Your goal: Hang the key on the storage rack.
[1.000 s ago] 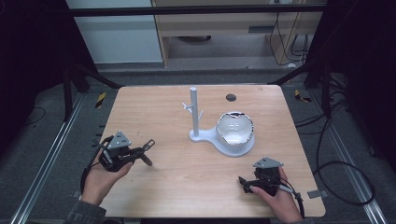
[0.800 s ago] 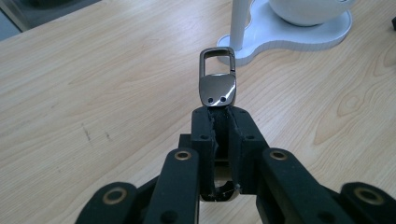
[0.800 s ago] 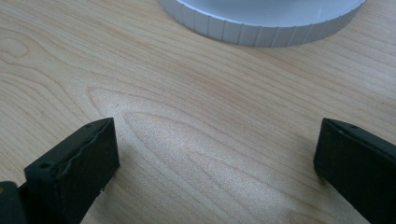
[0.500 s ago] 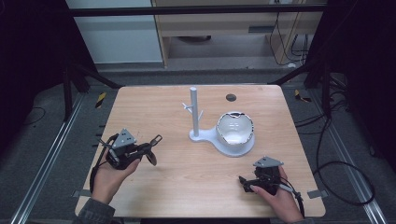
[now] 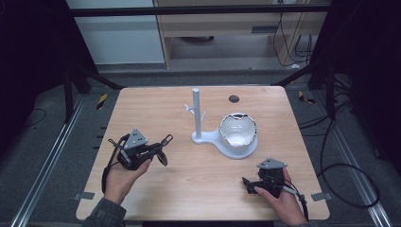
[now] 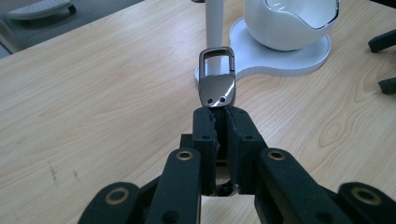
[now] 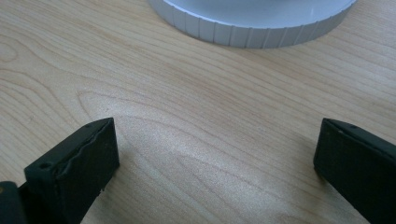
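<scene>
Left gripper (image 6: 219, 114), jaws closed on a metal clip (image 6: 216, 77), holds it above the table (image 5: 142, 113), short of the white stand (image 5: 227, 139). The clip's loop end points toward the stand's post (image 5: 196, 111) with its side pegs; the clip touches neither. Right gripper (image 5: 250, 183) rests low on the table near the stand's base, jaws wide apart and empty. Judged progress: clip picked up; hanging it on a peg, if intended, remains undone.
</scene>
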The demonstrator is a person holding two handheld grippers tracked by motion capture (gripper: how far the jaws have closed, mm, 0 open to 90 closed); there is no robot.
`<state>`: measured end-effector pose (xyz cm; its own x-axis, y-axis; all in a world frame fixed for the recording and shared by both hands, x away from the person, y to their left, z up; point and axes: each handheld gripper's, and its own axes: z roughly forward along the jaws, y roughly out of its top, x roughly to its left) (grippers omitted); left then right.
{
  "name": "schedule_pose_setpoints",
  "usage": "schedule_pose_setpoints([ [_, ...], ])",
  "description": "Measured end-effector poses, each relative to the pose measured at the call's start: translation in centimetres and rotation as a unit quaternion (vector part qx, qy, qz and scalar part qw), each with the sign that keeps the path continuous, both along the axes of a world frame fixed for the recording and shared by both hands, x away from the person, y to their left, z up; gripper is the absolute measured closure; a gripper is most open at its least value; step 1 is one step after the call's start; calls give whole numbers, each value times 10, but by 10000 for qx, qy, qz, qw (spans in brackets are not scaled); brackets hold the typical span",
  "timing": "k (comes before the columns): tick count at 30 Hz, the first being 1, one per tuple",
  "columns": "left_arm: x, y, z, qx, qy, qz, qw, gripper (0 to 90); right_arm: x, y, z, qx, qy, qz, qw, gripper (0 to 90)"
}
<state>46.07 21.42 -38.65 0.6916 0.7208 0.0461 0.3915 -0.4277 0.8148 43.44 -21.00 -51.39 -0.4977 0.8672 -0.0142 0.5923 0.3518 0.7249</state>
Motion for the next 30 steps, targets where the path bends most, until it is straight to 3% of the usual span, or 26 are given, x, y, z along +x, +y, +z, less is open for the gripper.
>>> schedule_pose_setpoints([
  [1, 1, -3, 2, -27, -14, -19, 10000, 822, -1, 0, 1, 65, 78, -43, 9999, 4],
  [6, 3, -16, 13, -87, -135, -93, 9998, 822, 1, -2, 0, -19, -18, -23, 10000, 4],
  [13, 11, -30, 31, -212, -289, -126, 9993, 823, 3, -8, 1, 50, 42, -64, 10000, 4],
  [21, 18, -42, 52, -420, -515, -46, 9978, 824, 3, -10, 0, 8, 21, -87, 10000, 4],
  [30, 24, -47, 62, -436, -644, 60, 9970, 824, 3, -10, 0, 19, 27, -108, 9999, 4],
])
